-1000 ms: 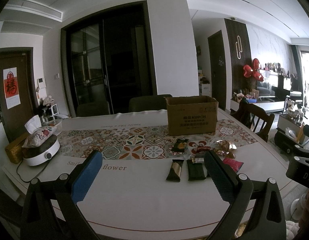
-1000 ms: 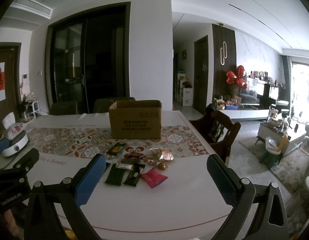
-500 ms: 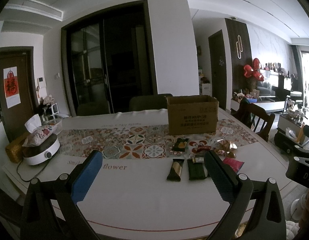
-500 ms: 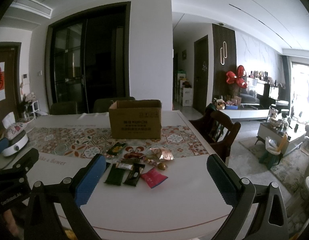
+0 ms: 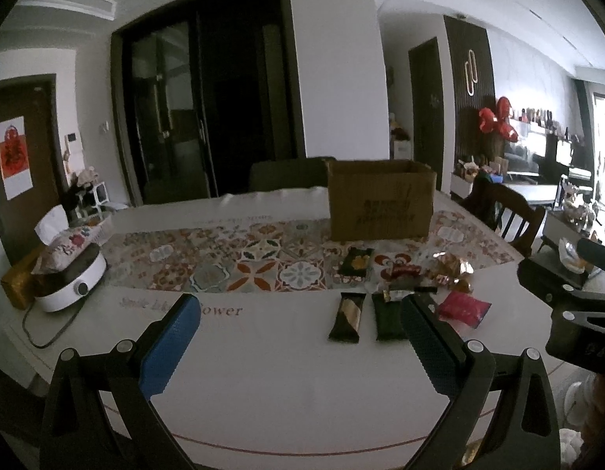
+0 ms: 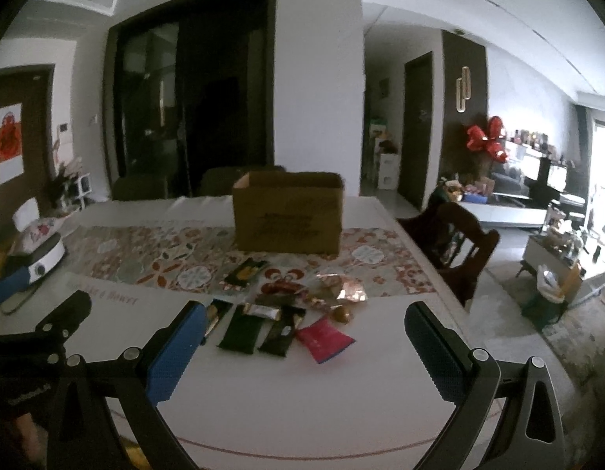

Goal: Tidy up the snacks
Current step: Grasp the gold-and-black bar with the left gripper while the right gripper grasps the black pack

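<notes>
Several snack packets lie in a loose pile on the white table: a dark brown bar, a dark green packet, a pink packet and shiny gold wrappers. The right wrist view shows the green packet, pink packet and gold wrappers too. An open cardboard box stands behind them. My left gripper is open and empty, short of the pile. My right gripper is open and empty, just before the packets.
A patterned runner crosses the table. A white appliance with a cord and a tissue box sit at the left. A wooden chair stands at the table's right side. Dark chairs stand behind the box.
Both grippers have moved forward and tilted down toward the snack pile; the right view has swung left, centring the packets. Both stay open.
</notes>
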`<state>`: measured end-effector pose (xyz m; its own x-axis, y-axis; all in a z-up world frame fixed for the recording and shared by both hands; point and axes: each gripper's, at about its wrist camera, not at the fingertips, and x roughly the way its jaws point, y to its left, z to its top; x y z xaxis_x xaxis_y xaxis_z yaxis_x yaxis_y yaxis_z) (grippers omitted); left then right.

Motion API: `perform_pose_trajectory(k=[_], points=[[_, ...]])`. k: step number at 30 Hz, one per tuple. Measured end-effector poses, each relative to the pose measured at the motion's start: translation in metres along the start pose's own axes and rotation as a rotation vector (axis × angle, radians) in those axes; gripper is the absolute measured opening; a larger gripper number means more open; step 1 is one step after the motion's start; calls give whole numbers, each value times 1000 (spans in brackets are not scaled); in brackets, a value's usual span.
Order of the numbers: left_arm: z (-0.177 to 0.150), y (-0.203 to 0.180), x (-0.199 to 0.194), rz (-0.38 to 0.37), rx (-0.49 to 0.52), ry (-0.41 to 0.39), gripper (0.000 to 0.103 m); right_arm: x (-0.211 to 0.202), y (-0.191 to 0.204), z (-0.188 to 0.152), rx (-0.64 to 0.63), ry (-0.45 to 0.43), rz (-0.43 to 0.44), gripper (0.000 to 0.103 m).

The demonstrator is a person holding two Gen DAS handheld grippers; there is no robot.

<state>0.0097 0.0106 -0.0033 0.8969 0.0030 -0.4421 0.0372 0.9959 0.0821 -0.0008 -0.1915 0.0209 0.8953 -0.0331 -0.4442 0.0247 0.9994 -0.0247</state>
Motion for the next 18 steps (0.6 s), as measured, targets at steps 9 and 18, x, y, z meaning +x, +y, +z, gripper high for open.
perform_pose_trajectory(k=[9,18], points=[[2,0,50,-30,25,83,98,58,15,3,-20,107,37,102],[-2,-5,99,-83,39,175,87,113,24,-3,-3,206,64,88]])
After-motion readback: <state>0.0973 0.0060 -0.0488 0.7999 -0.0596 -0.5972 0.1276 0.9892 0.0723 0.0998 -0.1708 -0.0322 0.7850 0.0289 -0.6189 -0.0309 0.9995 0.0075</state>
